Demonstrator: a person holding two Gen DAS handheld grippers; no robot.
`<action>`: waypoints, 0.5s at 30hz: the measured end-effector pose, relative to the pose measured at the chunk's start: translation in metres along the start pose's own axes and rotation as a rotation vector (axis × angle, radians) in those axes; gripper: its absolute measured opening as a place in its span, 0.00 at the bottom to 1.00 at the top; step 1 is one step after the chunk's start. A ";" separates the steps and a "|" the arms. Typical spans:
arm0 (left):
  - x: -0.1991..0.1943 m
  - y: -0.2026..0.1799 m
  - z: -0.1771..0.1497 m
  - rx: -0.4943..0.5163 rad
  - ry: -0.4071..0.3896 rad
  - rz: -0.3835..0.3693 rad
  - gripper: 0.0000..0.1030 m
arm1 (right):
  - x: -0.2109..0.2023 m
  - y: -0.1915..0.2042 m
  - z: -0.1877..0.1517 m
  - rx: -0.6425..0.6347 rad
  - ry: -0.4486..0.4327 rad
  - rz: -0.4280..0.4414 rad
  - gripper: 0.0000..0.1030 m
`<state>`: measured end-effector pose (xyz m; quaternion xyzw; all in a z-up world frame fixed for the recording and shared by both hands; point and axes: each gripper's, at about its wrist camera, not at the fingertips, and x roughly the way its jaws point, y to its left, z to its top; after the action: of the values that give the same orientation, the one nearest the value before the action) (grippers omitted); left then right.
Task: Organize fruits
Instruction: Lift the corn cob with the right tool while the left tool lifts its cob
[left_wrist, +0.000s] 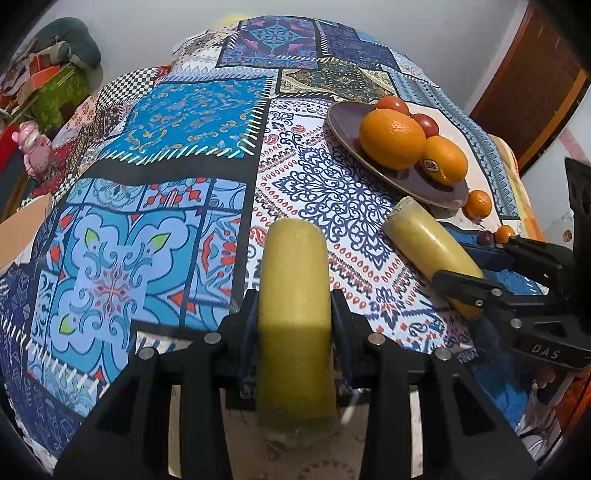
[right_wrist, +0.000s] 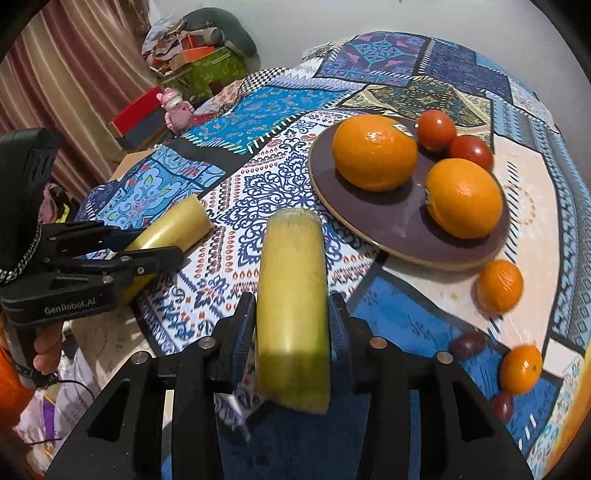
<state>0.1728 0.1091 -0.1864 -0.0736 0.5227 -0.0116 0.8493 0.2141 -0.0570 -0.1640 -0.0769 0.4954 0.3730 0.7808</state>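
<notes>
My left gripper (left_wrist: 294, 295) is shut on a yellow-green cane piece (left_wrist: 293, 280) that sticks out forward over the patchwork cloth. My right gripper (right_wrist: 291, 299) is shut on a second cane piece (right_wrist: 291, 266). Each view shows the other gripper beside it: the right gripper (left_wrist: 458, 291) with its piece (left_wrist: 424, 240), the left gripper (right_wrist: 155, 254) with its piece (right_wrist: 173, 229). Ahead sits a dark purple plate (right_wrist: 391, 218) (left_wrist: 343, 125) with two large oranges (right_wrist: 375, 151) and two tomatoes (right_wrist: 436, 129).
Two small mandarins (right_wrist: 498, 284) and two dark round fruits (right_wrist: 469, 343) lie loose on the cloth to the right of the plate. A pink toy (right_wrist: 175, 107), boxes (right_wrist: 207, 66) and a curtain stand beyond the left edge. A hand (right_wrist: 48, 350) holds the left gripper's handle.
</notes>
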 end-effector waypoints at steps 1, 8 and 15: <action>0.002 0.000 0.001 0.003 -0.002 0.003 0.36 | 0.003 0.000 0.001 -0.002 0.002 0.000 0.38; 0.008 0.001 0.004 0.008 -0.020 -0.011 0.36 | 0.015 0.000 0.004 -0.001 -0.007 -0.001 0.37; 0.005 -0.002 0.004 0.050 0.011 -0.007 0.36 | 0.012 0.000 0.003 -0.008 -0.014 -0.007 0.35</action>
<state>0.1792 0.1073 -0.1889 -0.0544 0.5265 -0.0280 0.8480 0.2188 -0.0496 -0.1729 -0.0791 0.4883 0.3726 0.7852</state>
